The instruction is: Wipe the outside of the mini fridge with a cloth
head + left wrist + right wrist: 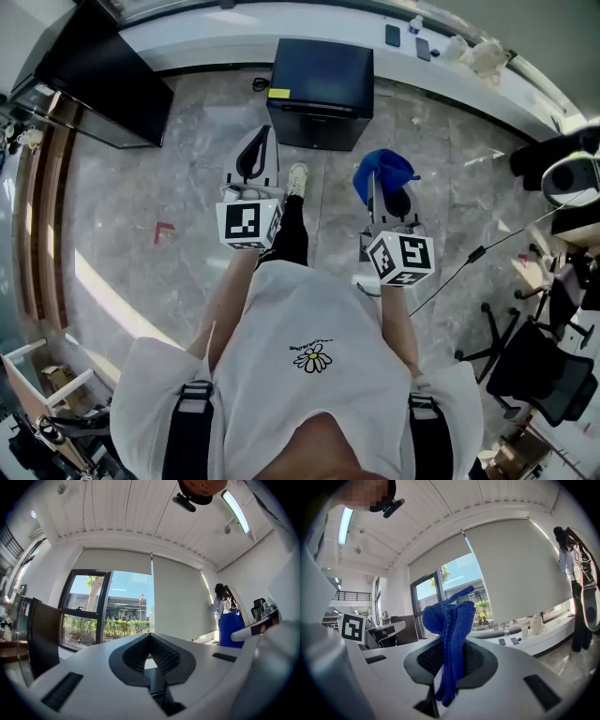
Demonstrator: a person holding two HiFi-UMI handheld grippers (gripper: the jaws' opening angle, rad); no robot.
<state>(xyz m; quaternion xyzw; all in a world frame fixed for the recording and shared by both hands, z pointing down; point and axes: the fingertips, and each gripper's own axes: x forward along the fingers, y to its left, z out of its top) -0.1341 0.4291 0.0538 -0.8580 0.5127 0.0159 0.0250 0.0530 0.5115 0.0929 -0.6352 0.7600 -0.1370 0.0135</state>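
Blue knitted cloth (451, 634) hangs bunched between the closed fingers of the right gripper (380, 183), pinched firmly. The left gripper (264, 139) has its fingers shut together on nothing. The black mini fridge (321, 89) stands on the floor (187, 187) against the far white ledge, straight ahead of the person, lying forward and slightly left of the cloth. The empty left fingers are nearer its front corner; the cloth probably needs a short forward reach.
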